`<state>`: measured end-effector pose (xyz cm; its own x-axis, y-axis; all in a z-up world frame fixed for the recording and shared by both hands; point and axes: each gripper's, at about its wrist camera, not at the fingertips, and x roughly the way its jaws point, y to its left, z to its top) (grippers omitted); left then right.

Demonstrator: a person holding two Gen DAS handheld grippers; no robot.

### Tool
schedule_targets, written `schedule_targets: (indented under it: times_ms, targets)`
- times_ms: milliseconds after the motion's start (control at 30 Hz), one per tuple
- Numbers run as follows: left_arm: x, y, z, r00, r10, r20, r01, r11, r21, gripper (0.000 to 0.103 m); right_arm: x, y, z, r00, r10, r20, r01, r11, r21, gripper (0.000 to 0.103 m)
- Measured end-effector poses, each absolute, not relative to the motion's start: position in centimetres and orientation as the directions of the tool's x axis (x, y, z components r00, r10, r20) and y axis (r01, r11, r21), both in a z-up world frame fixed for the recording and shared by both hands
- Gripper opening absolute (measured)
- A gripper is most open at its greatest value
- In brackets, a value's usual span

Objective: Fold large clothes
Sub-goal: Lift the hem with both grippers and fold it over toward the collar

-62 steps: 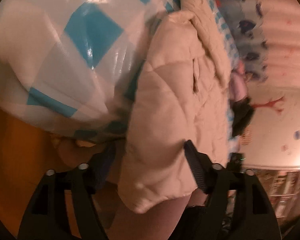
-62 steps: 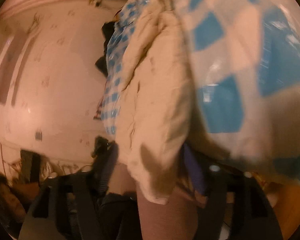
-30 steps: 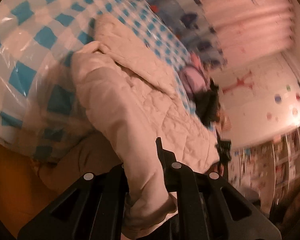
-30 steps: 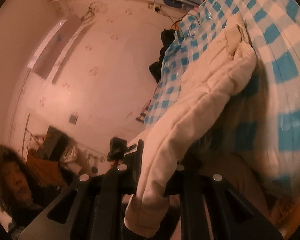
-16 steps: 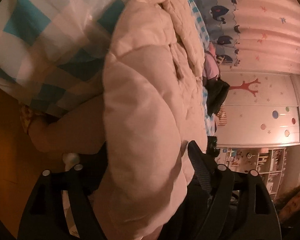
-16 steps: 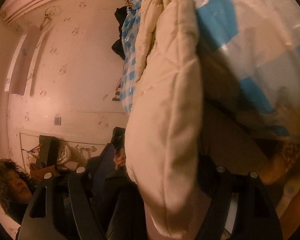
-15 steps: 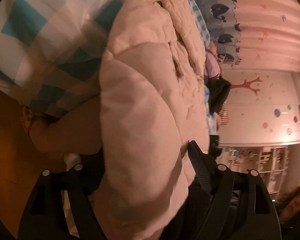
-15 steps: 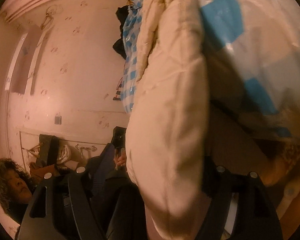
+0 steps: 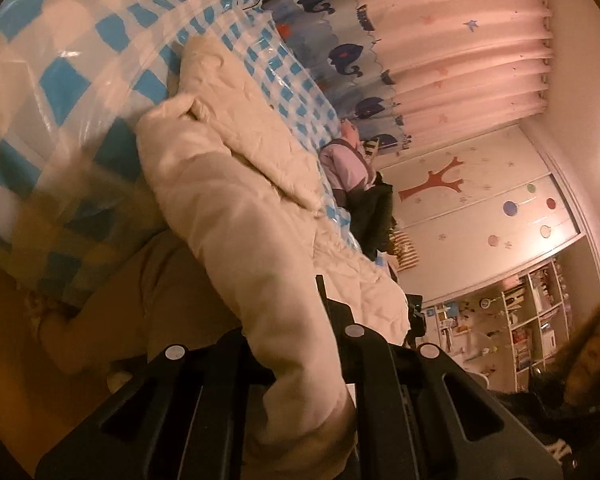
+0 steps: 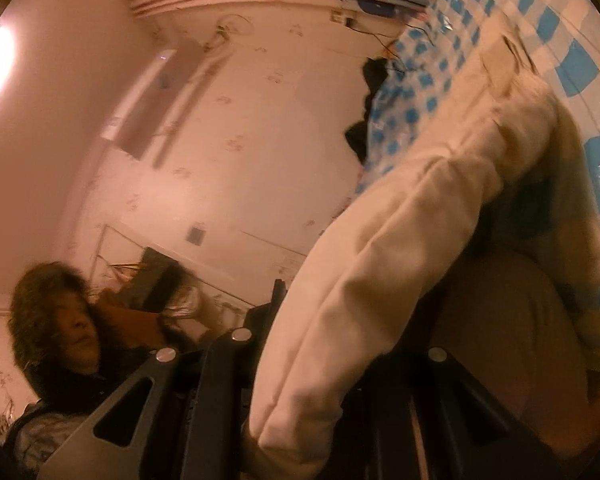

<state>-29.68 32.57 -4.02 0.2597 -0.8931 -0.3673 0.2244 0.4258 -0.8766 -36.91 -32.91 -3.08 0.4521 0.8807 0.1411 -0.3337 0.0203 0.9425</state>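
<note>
Cream quilted coat (image 9: 236, 200) on checked cover (image 9: 100, 40) | left tongs (image 9: 296, 344) clamped on, seemingly, sleeve | right tongs (image 10: 332, 360) likewise

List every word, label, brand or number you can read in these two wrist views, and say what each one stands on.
None can be read.
Dark marks on the blue whale-print curtain border: blurred.
White mark on a dark garment at the lower right: not legible.
Items on the white shelf unit: too small.
Cream quilted jacket: no label shows.
</note>
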Motion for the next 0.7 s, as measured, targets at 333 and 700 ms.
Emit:
schedule_targets:
  times_ms: [333, 700]
  targets:
    - [-28.0, 35.1, -7.3, 0.383, -0.891, -0.244, 0.106, 0.305, -0.946, 0.009, -34.7, -33.6, -4.6, 0.482, 0.843, 0.237, -0.340, -0.069, 0.938, 0.017]
    - [-11.4, 30.7, 1.3, 0.508, -0.846, -0.160, 0.157, 0.274, -0.949, 0.009, -19.6, -37.2, 0.7, 0.589, 0.764, 0.263, -0.371, -0.034, 0.928, 0.017]
